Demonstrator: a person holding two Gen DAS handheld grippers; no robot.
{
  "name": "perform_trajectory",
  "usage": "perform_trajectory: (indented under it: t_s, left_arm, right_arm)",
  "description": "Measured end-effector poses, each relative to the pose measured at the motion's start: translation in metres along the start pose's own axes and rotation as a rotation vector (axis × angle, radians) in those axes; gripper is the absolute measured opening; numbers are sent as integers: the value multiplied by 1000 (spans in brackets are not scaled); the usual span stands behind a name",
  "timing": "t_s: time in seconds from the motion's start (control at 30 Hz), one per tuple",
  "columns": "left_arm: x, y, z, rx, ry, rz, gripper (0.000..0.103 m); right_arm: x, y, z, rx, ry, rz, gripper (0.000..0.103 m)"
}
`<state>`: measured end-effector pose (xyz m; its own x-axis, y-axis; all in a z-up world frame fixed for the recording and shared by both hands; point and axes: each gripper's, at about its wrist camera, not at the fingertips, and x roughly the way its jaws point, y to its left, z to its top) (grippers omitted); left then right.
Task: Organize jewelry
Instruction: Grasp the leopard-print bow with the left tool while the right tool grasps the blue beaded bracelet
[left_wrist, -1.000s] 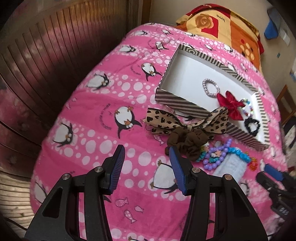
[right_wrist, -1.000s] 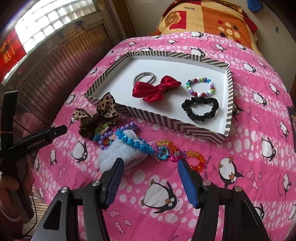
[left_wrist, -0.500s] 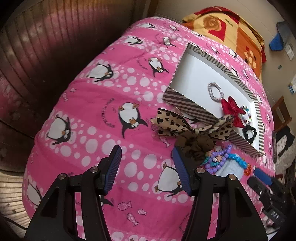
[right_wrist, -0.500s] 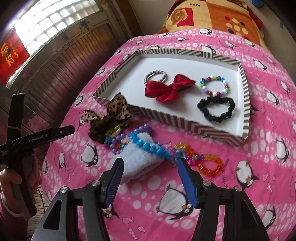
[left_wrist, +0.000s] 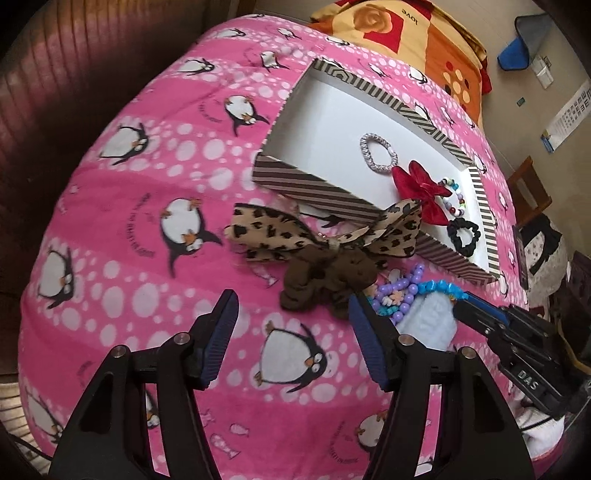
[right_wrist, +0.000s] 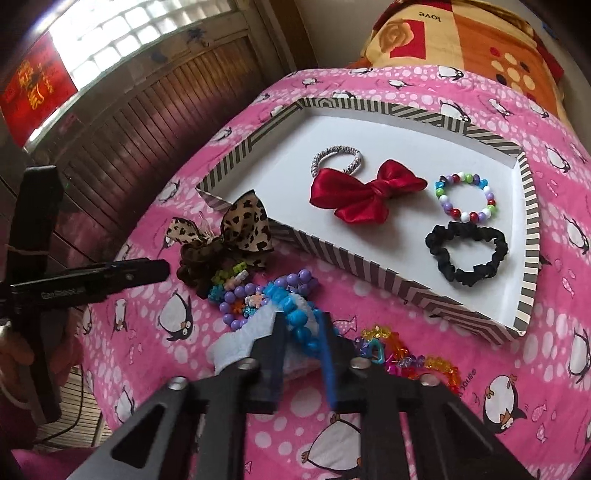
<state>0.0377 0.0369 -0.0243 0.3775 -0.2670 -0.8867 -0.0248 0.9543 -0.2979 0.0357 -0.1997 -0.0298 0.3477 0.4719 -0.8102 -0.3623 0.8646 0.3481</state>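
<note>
Bracelet of blue beads (right_wrist: 301, 325), light, loose and slippery atop a soft white scrunchie (right_wrist: 240, 343), sits pinched mid-strand in the right tool (right_wrist: 301, 325) at lower centre, while the left tool (left_wrist: 291, 325) hangs released.

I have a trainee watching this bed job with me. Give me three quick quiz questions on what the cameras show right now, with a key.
1. True or false: the right tongs are closed on the blue bead bracelet.
2. How many items lie inside the striped tray?
3. Which lies outside the tray? A) red bow B) leopard bow C) black scrunchie

Key:
1. True; the left tongs hang open over the blanket.
2. Four: silver hair tie, red bow, multicolour bead bracelet, black scrunchie.
3. B
</note>
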Motion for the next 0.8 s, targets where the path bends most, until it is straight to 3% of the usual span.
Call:
perform_trajectory:
  t_s: [0.27,0.43,0.5,0.6,0.8]
  left_arm:
    - [12,-21,15,55,13,-25,62]
    - [26,-31,19,88,11,4,60]
    - [32,-34,20,113,14,22,29]
    - [31,-30,20,109,-1,24,20]
    - [7,-23,19,93,-37,0,16]
  right_arm:
    - [-29,-11,3,69,-64,19,10]
    - [-47,-16,7,99,-102,27,10]
    - [-53,-18,8,107,-113,33,10]
    - [-57,-21,8,129,-125,53,10]
    - [-67,-25,10,152,-143,69,10]
